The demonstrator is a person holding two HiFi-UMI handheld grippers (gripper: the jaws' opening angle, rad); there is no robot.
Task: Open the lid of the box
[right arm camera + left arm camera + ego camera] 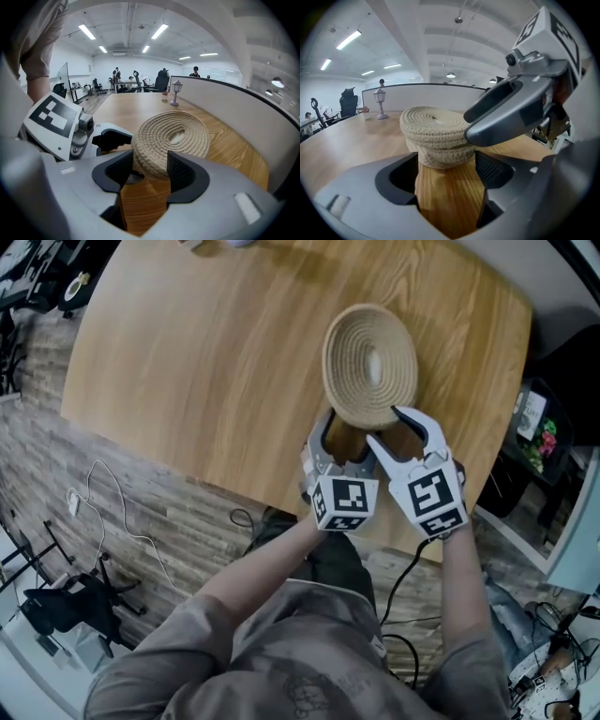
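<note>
A round box of coiled beige rope with its lid on point(370, 357) stands on the wooden table point(187, 362) near the front edge. My left gripper point(342, 432) is open at the box's near side. In the left gripper view the box point(436, 131) sits just past the wide-apart jaws of that gripper point(446, 164), touching neither pad. My right gripper point(386, 426) reaches in from the right and straddles the lid's near rim. In the right gripper view the rope rim point(171, 133) lies between the pads of this gripper point(149, 171), and the jaws look open.
The table's front edge runs just under both grippers, with wood-plank floor and a white cable point(103, 512) below it. A small lantern-shaped lamp point(176, 89) stands far back on the table. A low white partition point(422, 96) borders the far side.
</note>
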